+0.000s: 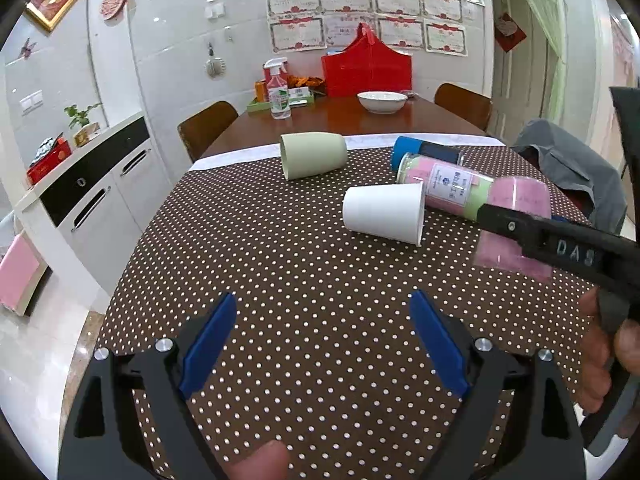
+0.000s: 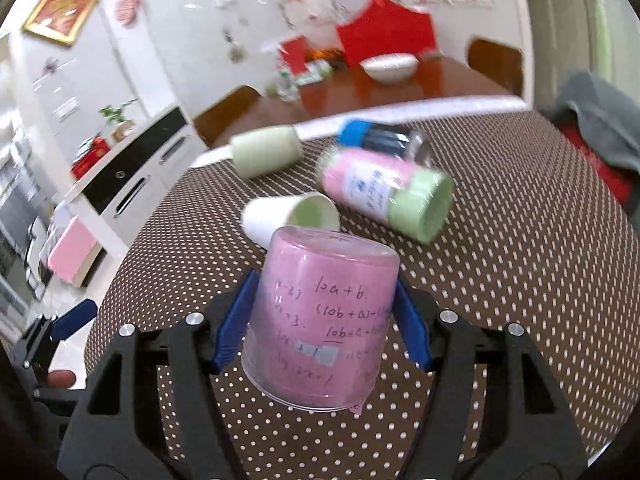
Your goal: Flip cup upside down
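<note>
My right gripper is shut on a clear cup lined with pink paper, held bottom up above the dotted tablecloth. The same pink cup shows in the left wrist view, behind the right gripper's black finger. My left gripper is open and empty, low over the cloth near the table's front. A white paper cup lies on its side in the middle, also in the right wrist view. A pale green cup lies on its side further back.
A pink and green cup stack in clear wrap and a blue-capped bottle lie right of the white cup. A white bowl, a spray bottle and a red bag stand at the far end. A grey cloth drapes a chair at right.
</note>
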Demonstrator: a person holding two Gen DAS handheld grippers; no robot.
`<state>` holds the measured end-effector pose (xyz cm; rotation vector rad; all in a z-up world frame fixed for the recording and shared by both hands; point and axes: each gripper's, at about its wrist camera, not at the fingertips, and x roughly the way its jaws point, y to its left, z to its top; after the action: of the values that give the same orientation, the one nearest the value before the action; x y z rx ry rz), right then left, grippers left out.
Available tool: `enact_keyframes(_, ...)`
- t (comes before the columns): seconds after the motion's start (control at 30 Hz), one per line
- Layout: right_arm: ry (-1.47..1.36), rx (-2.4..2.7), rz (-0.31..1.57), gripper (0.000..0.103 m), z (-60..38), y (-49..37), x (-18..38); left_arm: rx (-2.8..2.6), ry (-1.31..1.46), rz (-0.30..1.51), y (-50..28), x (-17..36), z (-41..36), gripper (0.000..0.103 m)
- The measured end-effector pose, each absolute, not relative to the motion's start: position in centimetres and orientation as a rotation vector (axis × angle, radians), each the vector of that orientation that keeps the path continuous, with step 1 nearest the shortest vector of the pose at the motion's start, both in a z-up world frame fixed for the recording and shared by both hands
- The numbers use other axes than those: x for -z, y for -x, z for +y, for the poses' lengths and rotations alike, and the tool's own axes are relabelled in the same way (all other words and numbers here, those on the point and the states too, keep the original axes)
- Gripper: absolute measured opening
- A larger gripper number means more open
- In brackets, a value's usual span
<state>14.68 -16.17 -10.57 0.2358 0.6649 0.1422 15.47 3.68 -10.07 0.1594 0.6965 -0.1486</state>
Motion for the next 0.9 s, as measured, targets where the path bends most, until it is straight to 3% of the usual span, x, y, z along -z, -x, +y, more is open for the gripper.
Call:
enact_keyframes(0.67, 0.041, -0.119, 0.382, 0.064, -12.9, -11.4, 11.5, 0.061, -0.059, 0.590, -11.3, 11.6, 5.0, 0.087)
enact_keyframes(0.9, 0.041, -0.146, 0.429, 0.064, -12.0, -11.8, 12.8, 0.059, -0.040, 0.573, -10.4, 12.8, 5.3, 0.087)
